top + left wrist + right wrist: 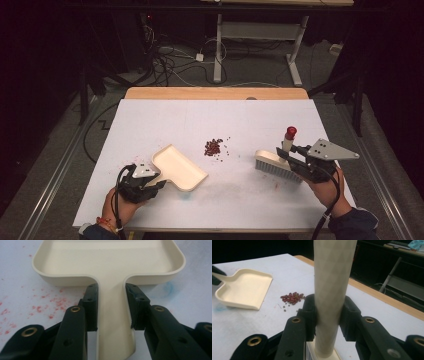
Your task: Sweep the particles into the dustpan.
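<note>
High view: the dustpan (179,167) is clamped by the left gripper (150,183), the brush (278,161) by the right gripper (295,159), beans (213,147) between.

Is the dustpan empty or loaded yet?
Empty. The dustpan shows a bare cream floor; the red beans lie in a pile on the table, apart from its open edge.

1. Your dustpan (110,262): smooth cream plastic, slight sheen.
2. Your brush handle (332,290): matt cream plastic, faintly faceted.
3. Table cover (150,125): matt white, stained; wooden edge.
</note>
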Motion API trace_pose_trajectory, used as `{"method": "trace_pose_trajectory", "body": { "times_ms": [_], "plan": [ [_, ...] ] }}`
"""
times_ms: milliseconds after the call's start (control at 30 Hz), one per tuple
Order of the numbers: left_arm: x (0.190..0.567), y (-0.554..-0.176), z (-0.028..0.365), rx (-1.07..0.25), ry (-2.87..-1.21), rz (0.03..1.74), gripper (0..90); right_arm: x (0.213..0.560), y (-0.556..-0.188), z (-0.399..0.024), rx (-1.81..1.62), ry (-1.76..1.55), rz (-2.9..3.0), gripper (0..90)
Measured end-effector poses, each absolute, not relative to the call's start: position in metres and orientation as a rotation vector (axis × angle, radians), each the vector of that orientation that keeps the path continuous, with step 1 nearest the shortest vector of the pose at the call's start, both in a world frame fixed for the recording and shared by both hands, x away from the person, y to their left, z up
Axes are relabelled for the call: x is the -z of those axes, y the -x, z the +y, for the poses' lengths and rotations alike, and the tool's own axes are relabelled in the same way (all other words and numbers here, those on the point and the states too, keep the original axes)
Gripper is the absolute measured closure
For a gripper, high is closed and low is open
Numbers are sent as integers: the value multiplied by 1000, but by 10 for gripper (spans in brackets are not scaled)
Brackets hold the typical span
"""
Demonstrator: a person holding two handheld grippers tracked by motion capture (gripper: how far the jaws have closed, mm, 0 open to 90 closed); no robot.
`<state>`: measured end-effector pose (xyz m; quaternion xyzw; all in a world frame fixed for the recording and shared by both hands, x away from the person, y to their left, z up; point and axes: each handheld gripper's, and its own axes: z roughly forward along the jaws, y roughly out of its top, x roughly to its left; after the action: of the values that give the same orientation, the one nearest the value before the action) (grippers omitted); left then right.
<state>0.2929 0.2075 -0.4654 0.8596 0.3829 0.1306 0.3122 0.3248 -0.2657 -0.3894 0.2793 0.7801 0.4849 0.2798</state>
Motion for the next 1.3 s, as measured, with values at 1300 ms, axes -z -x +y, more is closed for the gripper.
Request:
{"method": "trace_pose_trajectory", "body": {
  "times_ms": [1300],
  "plan": [
    [470,-297,193,-332,-2281,964,634,402,-460,-151,-1250,-919,1966,705]
  ]
}}
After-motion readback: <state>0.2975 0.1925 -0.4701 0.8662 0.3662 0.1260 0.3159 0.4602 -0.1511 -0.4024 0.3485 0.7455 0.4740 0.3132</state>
